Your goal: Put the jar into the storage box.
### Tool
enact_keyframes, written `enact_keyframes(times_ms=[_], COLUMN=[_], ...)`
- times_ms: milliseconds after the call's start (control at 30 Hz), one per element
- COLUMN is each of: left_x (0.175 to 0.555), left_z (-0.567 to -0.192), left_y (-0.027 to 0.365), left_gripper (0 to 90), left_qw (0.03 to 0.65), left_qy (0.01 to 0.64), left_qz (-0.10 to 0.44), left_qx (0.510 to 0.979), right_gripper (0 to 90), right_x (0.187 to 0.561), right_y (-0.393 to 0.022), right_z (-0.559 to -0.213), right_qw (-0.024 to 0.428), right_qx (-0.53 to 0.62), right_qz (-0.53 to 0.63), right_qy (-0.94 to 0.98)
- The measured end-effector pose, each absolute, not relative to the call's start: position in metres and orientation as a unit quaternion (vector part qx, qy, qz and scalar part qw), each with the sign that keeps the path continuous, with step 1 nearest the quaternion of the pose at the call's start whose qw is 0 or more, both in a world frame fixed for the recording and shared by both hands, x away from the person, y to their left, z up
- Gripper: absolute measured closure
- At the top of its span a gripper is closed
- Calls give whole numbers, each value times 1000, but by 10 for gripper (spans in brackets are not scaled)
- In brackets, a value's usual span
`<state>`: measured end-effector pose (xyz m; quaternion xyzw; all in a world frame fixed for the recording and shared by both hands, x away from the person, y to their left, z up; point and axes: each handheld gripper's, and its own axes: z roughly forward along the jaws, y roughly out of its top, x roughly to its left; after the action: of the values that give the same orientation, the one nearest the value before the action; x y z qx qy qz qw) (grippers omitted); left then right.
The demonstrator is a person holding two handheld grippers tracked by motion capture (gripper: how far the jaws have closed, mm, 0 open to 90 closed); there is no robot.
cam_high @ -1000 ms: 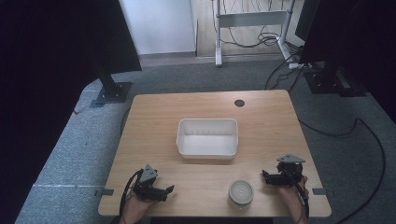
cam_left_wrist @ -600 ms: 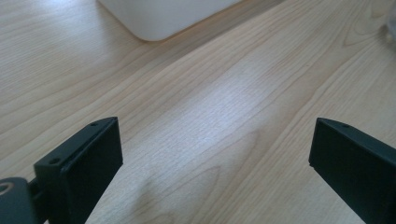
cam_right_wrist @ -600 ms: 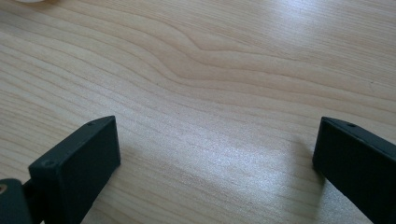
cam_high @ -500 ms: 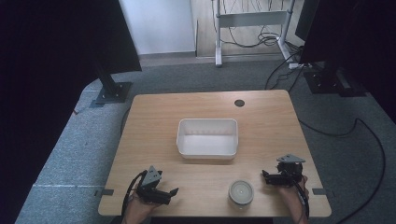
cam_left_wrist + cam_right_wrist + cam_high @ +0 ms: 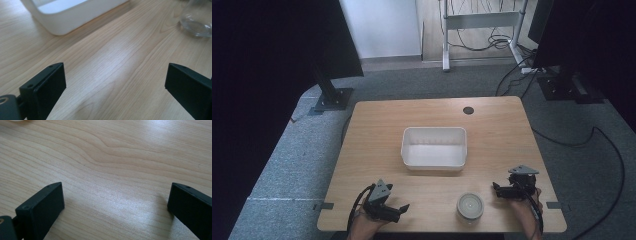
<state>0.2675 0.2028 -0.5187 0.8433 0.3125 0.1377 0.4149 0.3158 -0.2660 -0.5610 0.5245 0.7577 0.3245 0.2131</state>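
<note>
Only the left gripper [image 5: 401, 209] has been swung slightly toward the small round clear glass jar [image 5: 470, 207] near the table's front edge; right gripper [image 5: 497, 190] unchanged. Both jaws gape, nothing's gripped. White rectangular plastic tub [image 5: 434, 148] sits empty mid-table, so basically nothing's been done yet.

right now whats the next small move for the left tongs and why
Probably ease the left tongs forward-right toward the clear glass jar. Their jaws stand wide open over bare table, and the jar sits just ahead, untouched, between both hands near the front edge.
</note>
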Motion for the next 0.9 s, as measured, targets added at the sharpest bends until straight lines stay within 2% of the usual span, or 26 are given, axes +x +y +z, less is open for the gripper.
enact_keyframes(times_ms=[900], left_x=[260], left_z=[-514], left_y=[134], left_gripper=[23], left_qw=[447], left_qy=[249], left_qz=[90], left_qx=[855], right_gripper=[3], right_x=[316], right_y=[-266], right_z=[-561], right_qw=[212], right_qx=[523], right_qz=[325], right_qy=[759])
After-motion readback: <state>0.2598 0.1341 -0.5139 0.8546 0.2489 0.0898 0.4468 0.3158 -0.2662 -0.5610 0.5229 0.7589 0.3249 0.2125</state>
